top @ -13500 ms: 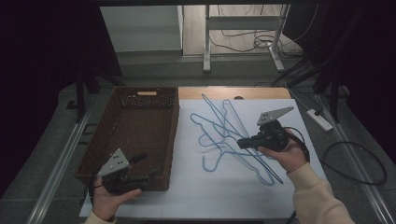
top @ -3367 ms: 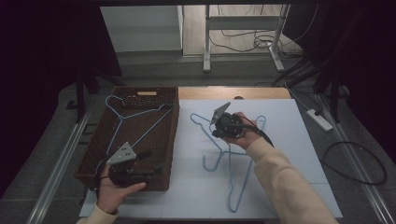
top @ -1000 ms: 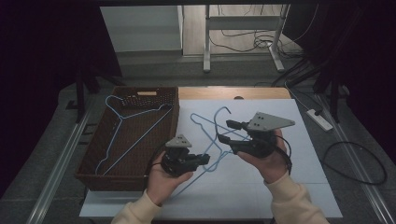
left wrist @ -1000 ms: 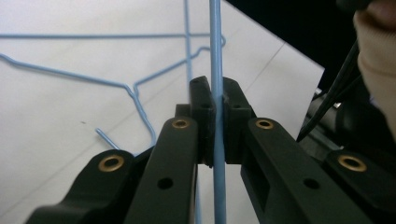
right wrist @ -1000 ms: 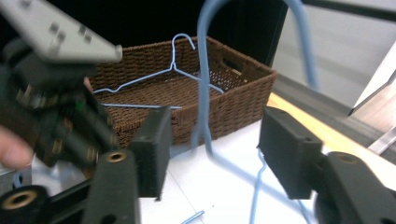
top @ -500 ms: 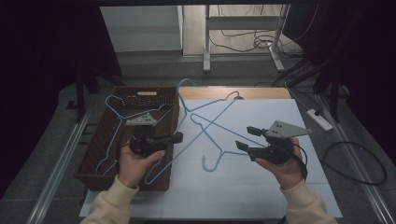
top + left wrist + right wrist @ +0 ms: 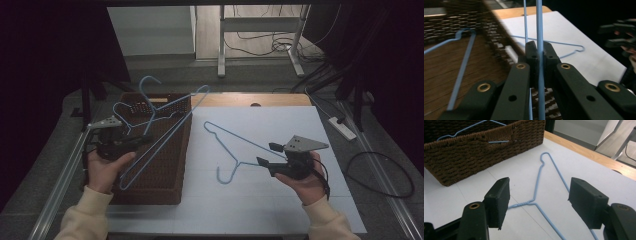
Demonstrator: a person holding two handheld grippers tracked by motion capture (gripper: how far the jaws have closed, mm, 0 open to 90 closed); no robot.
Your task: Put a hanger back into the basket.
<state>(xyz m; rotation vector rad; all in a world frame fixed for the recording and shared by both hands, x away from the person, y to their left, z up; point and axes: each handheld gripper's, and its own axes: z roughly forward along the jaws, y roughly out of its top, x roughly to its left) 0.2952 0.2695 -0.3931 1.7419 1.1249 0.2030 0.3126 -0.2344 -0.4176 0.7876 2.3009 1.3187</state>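
Since a moment ago, the left gripper (image 7: pixel 142 140) has swung over to the brown woven basket (image 7: pixel 165 186), carrying a thin blue wire hanger (image 7: pixel 172 123) with it. Its jaws are pressed tight on the wire, and the hanger hangs tilted in the air above the basket. Another blue hanger (image 7: pixel 461 67) lies inside the basket. On the white table sheet (image 7: pixel 280 210), one more blue wire hanger (image 7: pixel 231 147) lies flat. The right gripper (image 7: pixel 264 154) hovers just beside it, and its jaws have just been opening. They stand spread wide, pinching nothing, with the hanger lying on the sheet under the gap.
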